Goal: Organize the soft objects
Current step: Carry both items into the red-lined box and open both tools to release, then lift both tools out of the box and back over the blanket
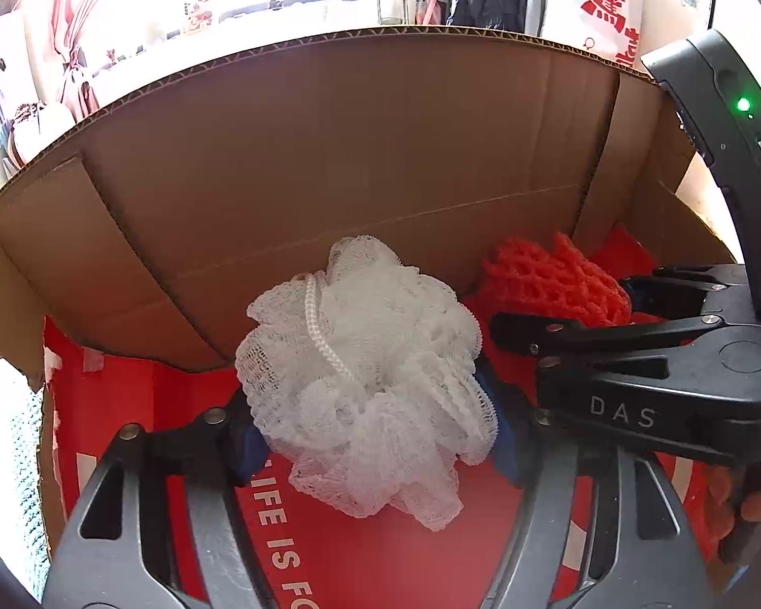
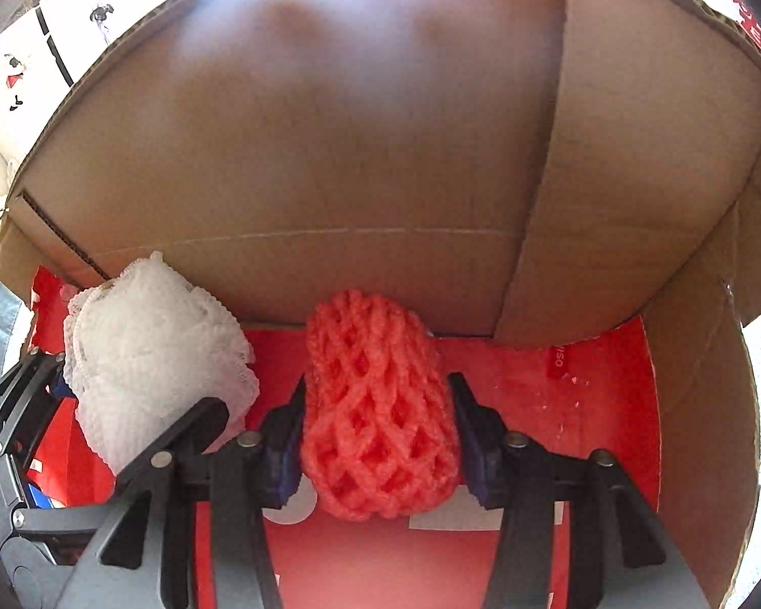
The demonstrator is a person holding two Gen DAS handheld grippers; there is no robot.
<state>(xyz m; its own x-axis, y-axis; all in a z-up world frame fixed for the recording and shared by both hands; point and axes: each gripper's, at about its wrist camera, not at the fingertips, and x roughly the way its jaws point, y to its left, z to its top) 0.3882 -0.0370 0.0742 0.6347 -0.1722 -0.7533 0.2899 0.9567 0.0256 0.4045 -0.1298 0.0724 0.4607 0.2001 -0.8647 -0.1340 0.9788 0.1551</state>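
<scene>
Two soft things are being carried inside the cardboard box point(image 1: 330, 142) at once, one in each claw. A white mesh bath puff point(image 1: 365, 380) is sitting between the pads of the left claw point(image 1: 375, 436), low over the red floor point(image 1: 380, 558) of the box; the jaws are standing about half open, and whether the pads are pressing the puff or only flanking it cannot be told. A red foam net sleeve point(image 2: 378, 406) is being pinched across its middle by the right claw point(image 2: 378, 436), its sides being touched by both blue pads point(image 2: 286, 451), with its far end close against the back wall.

Both things are being judged very light and very squashy. The puff is being read as a loose bundle of ruffles: a hold on an outer frill is likely to slip or just drag folds out, so the dense core, near where the white cord point(image 1: 319, 325) is threaded through, is looking like the better place to be gripped. The sleeve is being read as springy and hollow; it is collapsing easily, so a grip across the midsection, as now, is seeming sound. Neither is being judged fragile, though snagging of the mesh on claw hardware is being considered possible.
</scene>
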